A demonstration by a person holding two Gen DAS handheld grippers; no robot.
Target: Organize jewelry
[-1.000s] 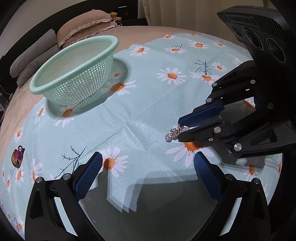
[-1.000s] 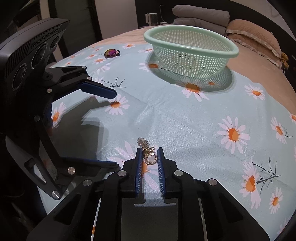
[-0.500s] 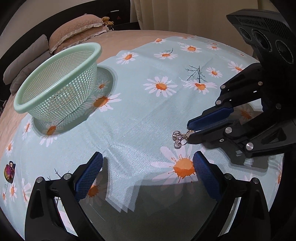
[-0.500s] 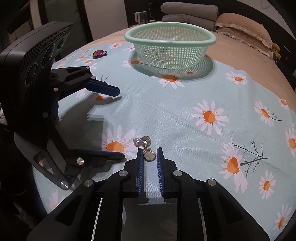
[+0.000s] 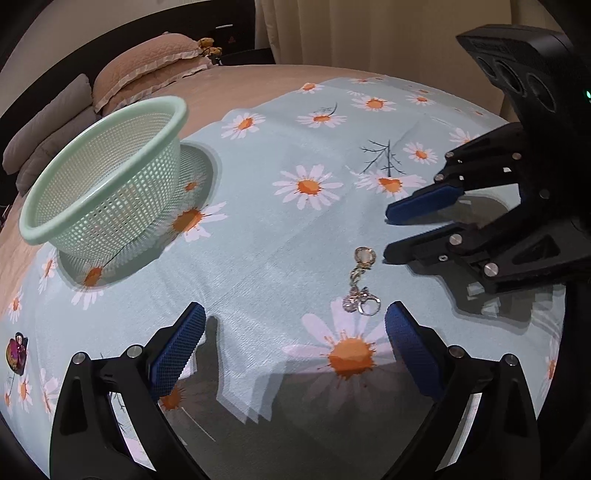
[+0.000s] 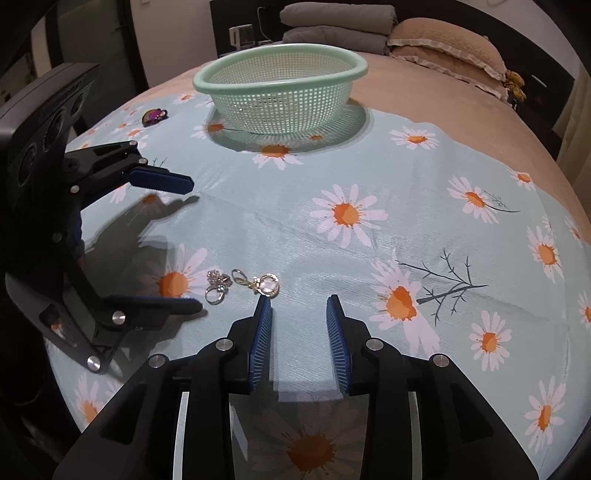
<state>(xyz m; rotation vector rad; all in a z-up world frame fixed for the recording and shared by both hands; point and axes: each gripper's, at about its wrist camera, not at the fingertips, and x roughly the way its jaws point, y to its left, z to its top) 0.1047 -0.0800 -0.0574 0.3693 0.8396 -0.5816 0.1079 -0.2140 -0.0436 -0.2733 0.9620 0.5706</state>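
Observation:
A gold and silver jewelry charm [image 5: 360,280] lies flat on the daisy cloth; it also shows in the right wrist view [image 6: 242,282]. My right gripper [image 6: 299,304] is open and empty, its fingertips just behind the charm's round gold end. My left gripper [image 5: 293,325] is open and empty, close beside the charm's silver end. A mint green mesh basket [image 5: 99,177] stands on the cloth, far left in the left view and at the back in the right wrist view [image 6: 280,92]. A purple trinket [image 6: 153,116] lies left of the basket.
The daisy-print cloth [image 6: 369,177] covers a bed. Pillows and folded grey blankets [image 6: 332,26] lie behind the basket. The purple trinket [image 5: 16,350] sits near the cloth's left edge in the left view.
My right gripper has opened and let go of the charm, which now lies stretched out on the cloth. Both grippers have shifted, and the left one stays open.

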